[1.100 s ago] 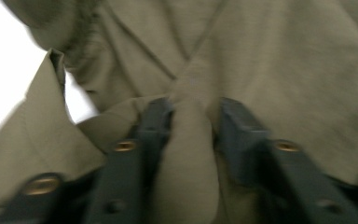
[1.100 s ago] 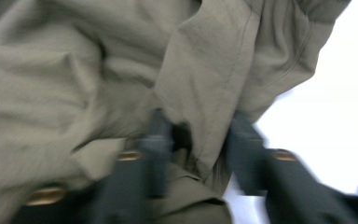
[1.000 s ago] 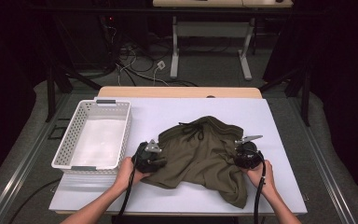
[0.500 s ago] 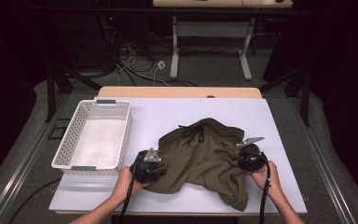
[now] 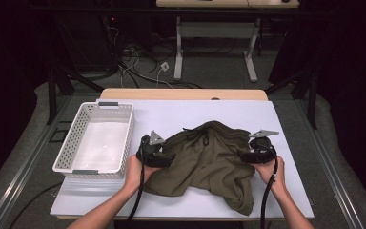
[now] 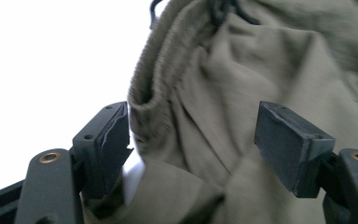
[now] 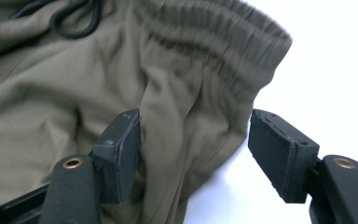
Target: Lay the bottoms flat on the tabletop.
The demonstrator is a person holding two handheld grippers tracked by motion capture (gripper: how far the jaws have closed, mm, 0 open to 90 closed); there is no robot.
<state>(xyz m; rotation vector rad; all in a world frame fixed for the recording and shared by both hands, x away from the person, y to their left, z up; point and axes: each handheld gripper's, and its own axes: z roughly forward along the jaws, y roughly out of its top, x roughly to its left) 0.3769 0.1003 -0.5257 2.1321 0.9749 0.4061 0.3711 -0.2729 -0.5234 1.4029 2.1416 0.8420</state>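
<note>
High view: olive-green shorts (image 5: 205, 162) spread across the lower centre of the white table (image 5: 181, 114), waistband with black drawstring (image 5: 202, 138) toward the top of the frame, one leg trailing to the lower right; white perforated basket (image 5: 95, 143) at the left, well apart from the cloth; left gripper (image 5: 153, 151) at the left waistband corner and right gripper (image 5: 259, 151) at the right one, each in a hand entering from the bottom edge. Left gripper view: jaws just opened and standing apart, gathered waistband (image 6: 168, 93) lying loose between them, near pad beside the fabric edge at the lower left, far pad clear of it at the right. Right gripper view: jaws likewise just opened and apart, ribbed waistband (image 7: 214, 51) at the upper centre, a fold of cloth slack between the pads, white table at the right. Judged step: release after laying the garment flat. For a clean release, best to draw both grippers straight back and slightly up, pads kept wide, so as not to snag the elastic or drag the cloth out of its spread.
</note>
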